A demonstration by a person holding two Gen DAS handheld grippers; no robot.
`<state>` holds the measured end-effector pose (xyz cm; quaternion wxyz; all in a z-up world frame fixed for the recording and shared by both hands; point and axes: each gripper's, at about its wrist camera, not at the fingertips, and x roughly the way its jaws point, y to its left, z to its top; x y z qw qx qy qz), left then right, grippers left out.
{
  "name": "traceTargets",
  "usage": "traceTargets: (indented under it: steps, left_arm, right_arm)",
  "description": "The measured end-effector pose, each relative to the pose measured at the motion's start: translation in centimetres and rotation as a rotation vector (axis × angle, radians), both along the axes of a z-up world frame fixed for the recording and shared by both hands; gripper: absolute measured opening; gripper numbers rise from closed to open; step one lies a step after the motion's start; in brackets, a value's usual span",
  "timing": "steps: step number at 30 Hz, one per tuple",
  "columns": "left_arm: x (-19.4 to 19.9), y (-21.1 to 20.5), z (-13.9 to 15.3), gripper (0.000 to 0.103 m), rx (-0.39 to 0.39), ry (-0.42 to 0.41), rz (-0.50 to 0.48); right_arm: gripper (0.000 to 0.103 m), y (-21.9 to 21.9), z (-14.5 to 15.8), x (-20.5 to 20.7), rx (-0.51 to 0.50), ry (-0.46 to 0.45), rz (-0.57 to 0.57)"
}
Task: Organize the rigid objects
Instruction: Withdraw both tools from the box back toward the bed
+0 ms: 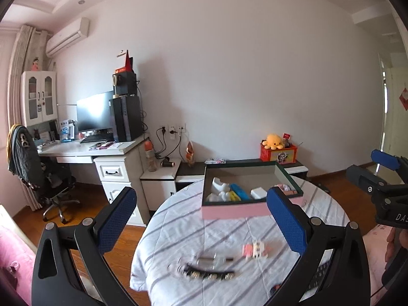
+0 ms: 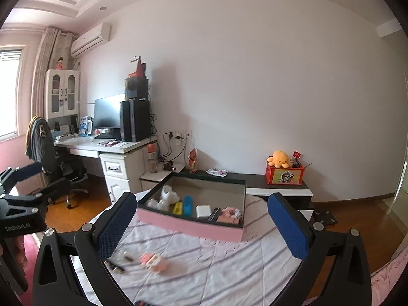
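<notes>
- Plainly, the left tool (image 1: 206, 219) stood wide apart, its blue-padded fingers (image 1: 116, 219) with nothing between them, raised above the round tabletop covered in a white cloth with grey stripes (image 1: 229, 232).
- The right tool (image 2: 201, 223) was equally wide and empty; no thing lay between its pads.
- A shallow rectangular cardboard box with pink outer walls and a dark green rim (image 1: 234, 210) sat at the far edge of the tabletop.
- Along the box's near wall lay a white moulded figure (image 2: 168, 197), a yellow block (image 2: 177, 207), a blue oblong piece (image 2: 188, 204), a white square adapter (image 2: 203, 211) and a small pink patterned packet (image 2: 230, 215).
- Near the tabletop's front edge, outside the box, a pink-and-white toy block (image 1: 256, 250) lay blurred, just beside a dark strip with pale studs (image 1: 211, 275) and a clear tube with a dark tip (image 1: 214, 258).
- A hand (image 1: 394, 244) showed at the right margin of the left view, under the right tool's black body.
</notes>
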<state>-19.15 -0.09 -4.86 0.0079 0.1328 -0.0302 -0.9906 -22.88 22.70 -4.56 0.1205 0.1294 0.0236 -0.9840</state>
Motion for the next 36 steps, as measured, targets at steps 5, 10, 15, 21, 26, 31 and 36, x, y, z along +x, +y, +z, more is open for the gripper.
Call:
traceTargets:
  steps: [5,10,15,21,26,31,36]
  left_arm:
    - [2.7,-0.7,-0.9,0.103,-0.031,-0.007,-0.010]
    - [4.1,-0.9,-1.4,0.103,-0.041,-0.020,-0.019]
    - [5.5,-0.7,-2.0,0.103,-0.043,-0.022,-0.031]
    - [6.1,-1.1,-3.6,0.103,-0.039,-0.073,-0.042]
    - [6.3,-1.2,-4.7,0.103,-0.049,-0.099,-0.042]
    - [6.0,-1.3,-6.5,0.103,-0.046,-0.149,-0.061]
    - [5.4,-1.2,-8.1,0.103,-0.060,-0.190,-0.075]
  right_arm:
    - [0.103,-0.7,-0.8,2.6,0.015,-0.018,0.000]
    - [0.103,-1.1,-1.7,4.5,0.025,-0.044,-0.004]
    - [0.103,-1.1,-2.8,6.1,0.036,-0.071,-0.019]
    - [0.103,-0.6,-5.4,7.1,0.039,-0.138,-0.051]
    - [0.103,-0.7,-9.4,6.8,0.017,-0.243,-0.086]
    - [0.103,-0.8,-13.2,6.2,-0.035,-0.333,-0.128]
    - [0.103,-1.8,-15.6,5.6,-0.102,-0.398,-0.104]
